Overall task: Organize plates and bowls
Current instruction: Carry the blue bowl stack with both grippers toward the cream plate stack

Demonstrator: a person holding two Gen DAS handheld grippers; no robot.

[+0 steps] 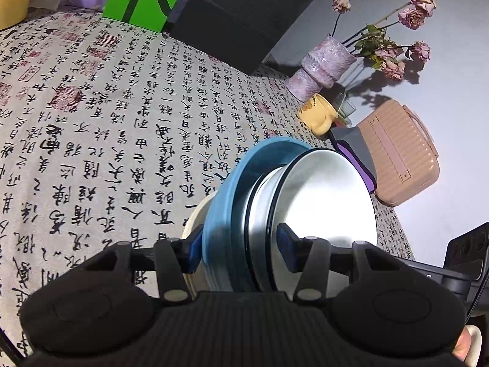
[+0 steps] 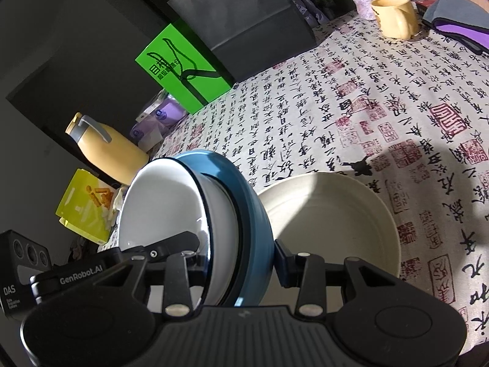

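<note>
Together, both grippers [image 1: 241,249] [image 2: 238,260] clamp the stacked bowls [image 1: 305,195] [image 2: 214,214] between their fingers.

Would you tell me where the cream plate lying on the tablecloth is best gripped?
Grip the cream plate by its raised rim, probably at the near edge, coming in low from the right gripper side. It lies flat and shallow, so only the rim offers a pinch.

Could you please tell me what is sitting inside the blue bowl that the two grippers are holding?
A white bowl with a dark rim is nested in the blue bowl. Its inside looks bare; its base is hidden by the blue wall.
</note>
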